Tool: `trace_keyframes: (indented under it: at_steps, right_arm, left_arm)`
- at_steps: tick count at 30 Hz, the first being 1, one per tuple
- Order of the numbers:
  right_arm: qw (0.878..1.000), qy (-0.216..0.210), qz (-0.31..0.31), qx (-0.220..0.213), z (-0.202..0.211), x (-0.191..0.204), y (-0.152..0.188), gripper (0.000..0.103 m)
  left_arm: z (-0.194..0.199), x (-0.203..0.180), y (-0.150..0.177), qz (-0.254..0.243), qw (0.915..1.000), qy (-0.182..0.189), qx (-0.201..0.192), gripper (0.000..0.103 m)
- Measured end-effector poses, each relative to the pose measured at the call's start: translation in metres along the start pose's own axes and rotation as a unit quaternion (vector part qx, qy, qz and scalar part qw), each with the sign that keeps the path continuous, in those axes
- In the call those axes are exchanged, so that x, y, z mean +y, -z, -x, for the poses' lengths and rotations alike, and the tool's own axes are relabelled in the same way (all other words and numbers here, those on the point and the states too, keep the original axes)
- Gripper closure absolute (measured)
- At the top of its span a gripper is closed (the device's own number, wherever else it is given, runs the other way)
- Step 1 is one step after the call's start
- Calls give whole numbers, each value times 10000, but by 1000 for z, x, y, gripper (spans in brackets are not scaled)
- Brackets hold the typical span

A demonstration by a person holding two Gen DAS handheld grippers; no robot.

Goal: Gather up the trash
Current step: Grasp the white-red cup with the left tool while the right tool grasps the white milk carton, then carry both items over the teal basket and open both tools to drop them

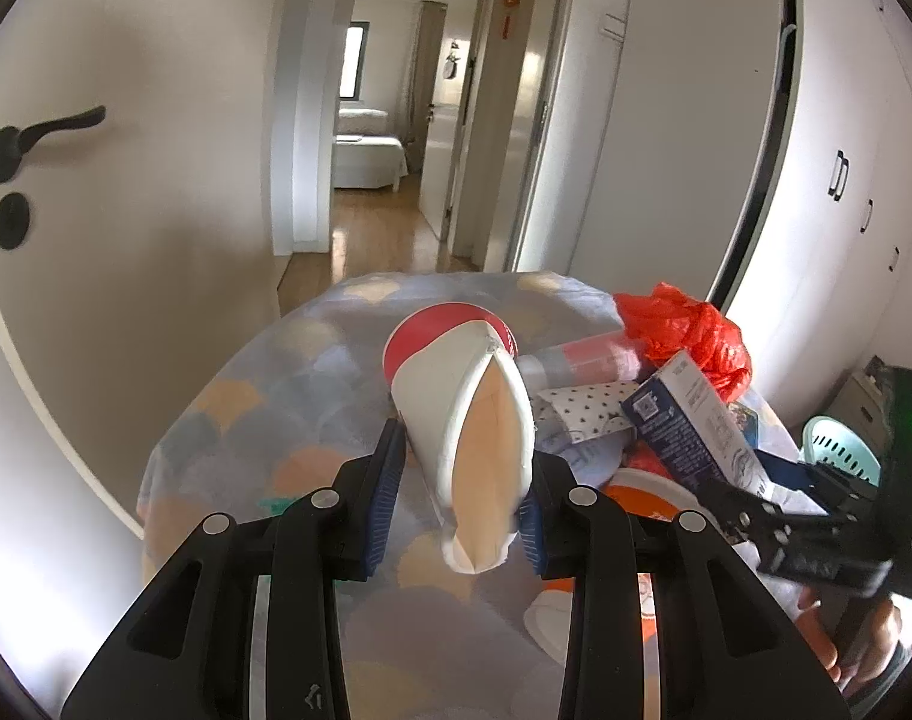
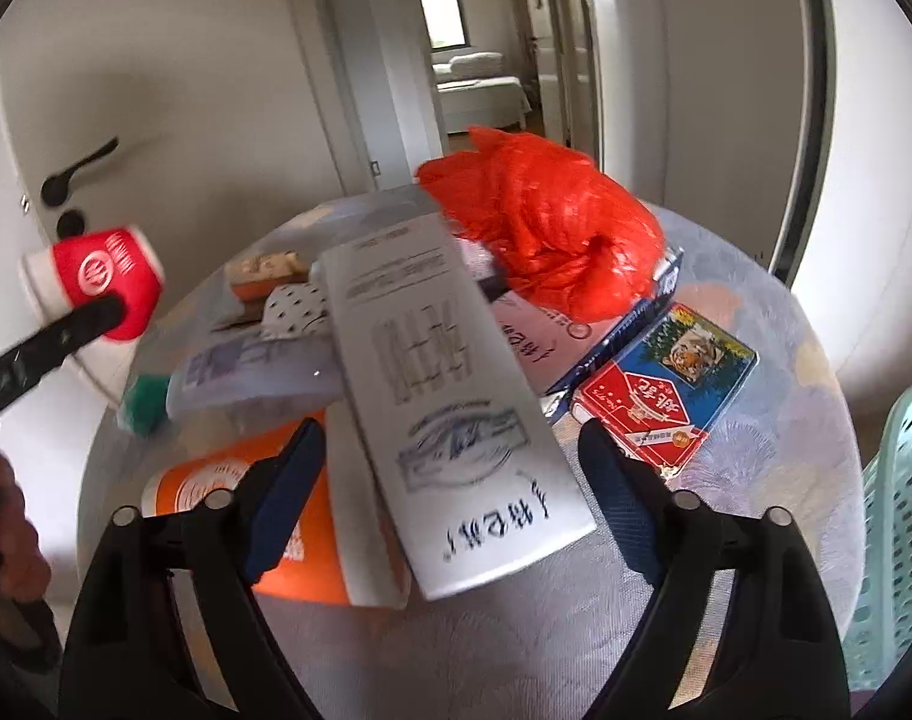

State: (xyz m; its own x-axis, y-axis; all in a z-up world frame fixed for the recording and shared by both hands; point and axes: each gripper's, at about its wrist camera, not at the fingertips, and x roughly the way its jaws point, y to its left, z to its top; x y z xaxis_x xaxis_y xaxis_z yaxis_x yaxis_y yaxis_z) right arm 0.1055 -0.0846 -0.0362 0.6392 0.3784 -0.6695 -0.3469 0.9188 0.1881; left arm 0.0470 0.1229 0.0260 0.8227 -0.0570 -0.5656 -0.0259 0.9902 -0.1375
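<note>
The left tongs (image 1: 465, 480) are clamping a squashed paper cup (image 1: 456, 414), red-banded at its base, and holding it in the air above the patterned cloth of the table (image 1: 246, 420). The right tongs (image 2: 450, 492) are standing apart on either side of a long grey-white carton (image 2: 450, 390); the pads are not yet pressing on it, so the carton is still lying on the heap of rubbish.

The carton is the thing in hand here. Its long axis is running away from the right camera, near end between the pads, far end pointing up-left toward the red plastic bag (image 2: 546, 228). It is lying tilted, propped across an orange cup (image 2: 240, 498) and a clear bottle (image 2: 258, 372), not flat on the cloth.

Risks, as I judge them: the carton is wide and the pads are meeting it near one end, so once lifted it may be swinging down at the far end and slipping out. Being propped on round things, it could be rolling or sliding sideways as the pads close, knocking the orange cup or the card packet (image 2: 666, 396) off the table edge. The crushed cup in the left tongs is being gripped near its flattened mouth, which may be giving way further and letting it drop.
</note>
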Motion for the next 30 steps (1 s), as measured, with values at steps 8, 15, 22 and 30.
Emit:
trace_keyframes:
  at_steps: [8, 15, 22, 30]
  right_arm:
    - [9995, 166, 21, -273, 26, -4, 4, 51]
    - [9947, 469, -275, -869, 88, -22, 12, 51]
    - [9826, 1174, -862, -1153, 143, -81, 17, 51]
    - [9511, 1993, -2134, -1006, 189, -197, 45, 51]
  left_arm:
    - [8, -28, -6, -257, 9993, 263, -107, 70]
    - [11, -81, -11, -592, 9946, 837, -168, 70]
    - [1, -165, -13, -976, 9817, 1631, -97, 70]
    - [-40, -267, -4, -1374, 9599, 2392, 490, 70]
